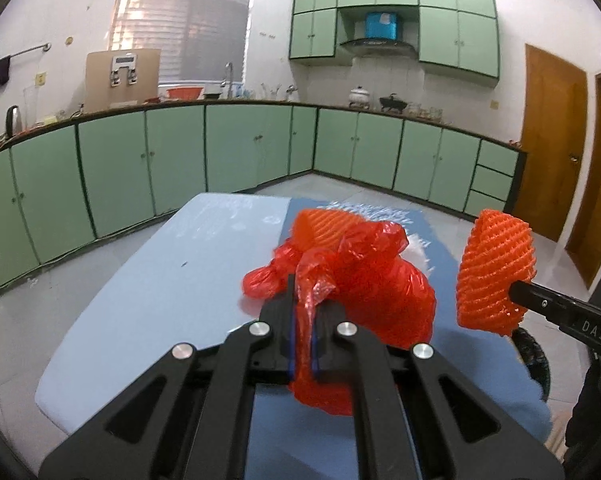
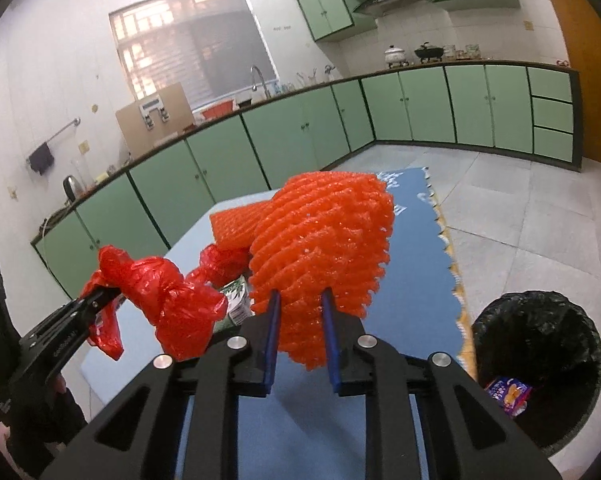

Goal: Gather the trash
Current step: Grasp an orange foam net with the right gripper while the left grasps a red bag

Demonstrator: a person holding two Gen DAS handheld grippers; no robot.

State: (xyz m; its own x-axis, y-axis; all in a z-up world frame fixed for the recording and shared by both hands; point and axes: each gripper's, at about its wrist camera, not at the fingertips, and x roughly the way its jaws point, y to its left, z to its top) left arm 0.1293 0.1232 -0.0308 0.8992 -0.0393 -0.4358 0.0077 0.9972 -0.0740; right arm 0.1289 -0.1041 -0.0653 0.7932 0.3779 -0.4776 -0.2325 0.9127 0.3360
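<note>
Your left gripper (image 1: 303, 312) is closed tight on a twisted part of the red plastic bag (image 1: 364, 276). The thin film is squeezed between the 2 blue pads, and the rest of the bag hangs crumpled in front of the jaws, above the blue table (image 1: 160, 280). In the right wrist view the same bag (image 2: 172, 300) hangs from the tip of that gripper (image 2: 100, 298) at the left side, lifted off the table surface.

Your right gripper (image 2: 300, 304) grips the orange foam net (image 2: 324, 240). Its 2 blue pads press into the lower part of the net from both sides, and the net stands up and forward from the jaws. In the left wrist view this net (image 1: 496, 272) sits on the end of the right gripper (image 1: 518, 294) at the right side, clearly apart from the bag.

A 2nd piece of orange foam net (image 2: 232, 228) lies on the table behind the bag. A small green and white carton (image 2: 238, 300) lies on the table just beside the bag, partly hidden by it.

A black trash bin (image 2: 540, 364) with a black liner stands on the tiled floor (image 2: 520, 216) to the right of the table, near your right gripper. Inside it you can see 1 colourful wrapper (image 2: 508, 394).
</note>
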